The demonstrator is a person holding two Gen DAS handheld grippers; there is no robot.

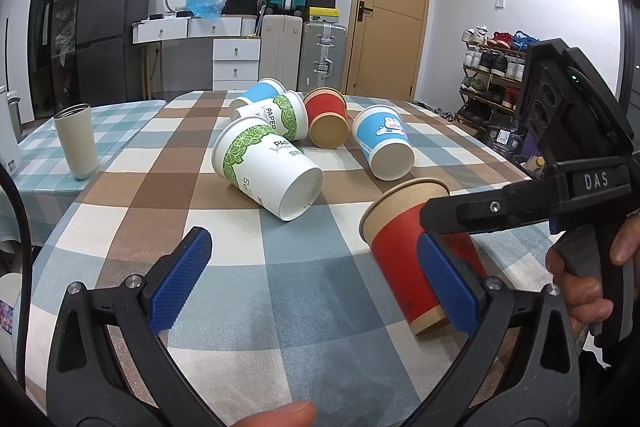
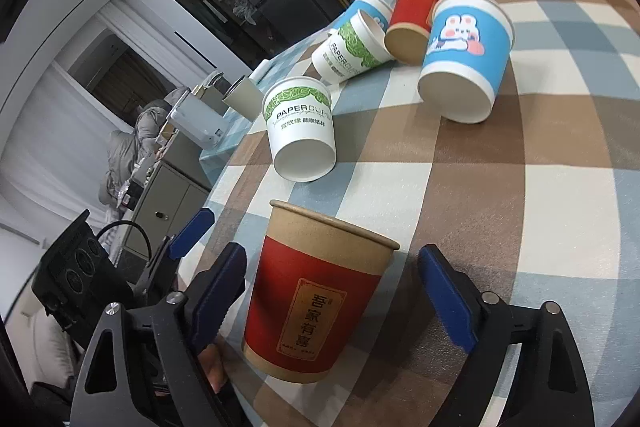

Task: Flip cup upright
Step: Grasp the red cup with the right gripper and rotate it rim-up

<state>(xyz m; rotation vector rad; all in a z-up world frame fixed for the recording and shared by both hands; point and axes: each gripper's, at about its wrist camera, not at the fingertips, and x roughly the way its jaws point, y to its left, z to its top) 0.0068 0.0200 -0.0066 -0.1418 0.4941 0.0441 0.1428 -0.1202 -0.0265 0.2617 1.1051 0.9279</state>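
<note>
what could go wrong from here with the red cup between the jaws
1. The right gripper stands open around the red cup with gaps on both sides, so closing off-centre may tip or crush the thin paper wall.
2. The left gripper is close beside the same cup, so the two tools may collide.
3. The fallen green-leaf cup lies just beyond and may get knocked into rolling.
</note>
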